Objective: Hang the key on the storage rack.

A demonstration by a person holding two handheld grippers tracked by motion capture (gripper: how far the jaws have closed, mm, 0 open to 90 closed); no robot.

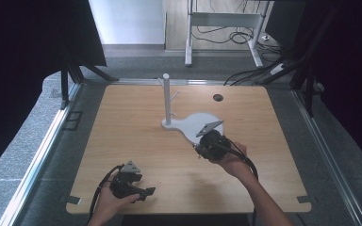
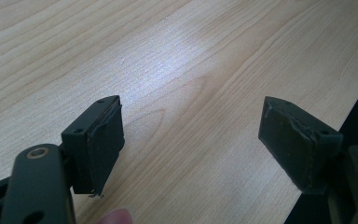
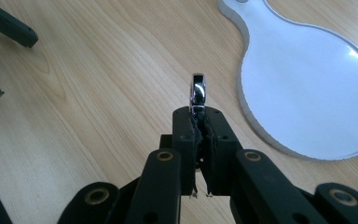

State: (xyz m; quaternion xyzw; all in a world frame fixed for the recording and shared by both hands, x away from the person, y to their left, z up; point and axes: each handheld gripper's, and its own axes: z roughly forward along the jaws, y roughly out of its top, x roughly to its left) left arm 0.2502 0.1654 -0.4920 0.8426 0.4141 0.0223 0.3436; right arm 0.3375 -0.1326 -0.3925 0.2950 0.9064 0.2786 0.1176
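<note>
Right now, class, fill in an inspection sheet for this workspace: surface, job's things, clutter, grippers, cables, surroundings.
Surface: wooden table, bare, round hole near the far edge.
Job's things: white stand upright on its white base; shiny metal ring, edge-on.
Clutter: nothing seen.
Grippers: left gripper open above bare wood; right gripper shut on the ring, beside the base.
Cables: one trails from each gripper; more on the floor beyond the table.
Surroundings: grey carpet, white desk frame, dark curtains.

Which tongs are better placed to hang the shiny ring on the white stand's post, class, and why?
Right. The right tongs are already shut on the shiny ring and sit beside the white stand. The left tongs are open, holding nothing, over bare table near the person's edge, farther from the stand.
</note>
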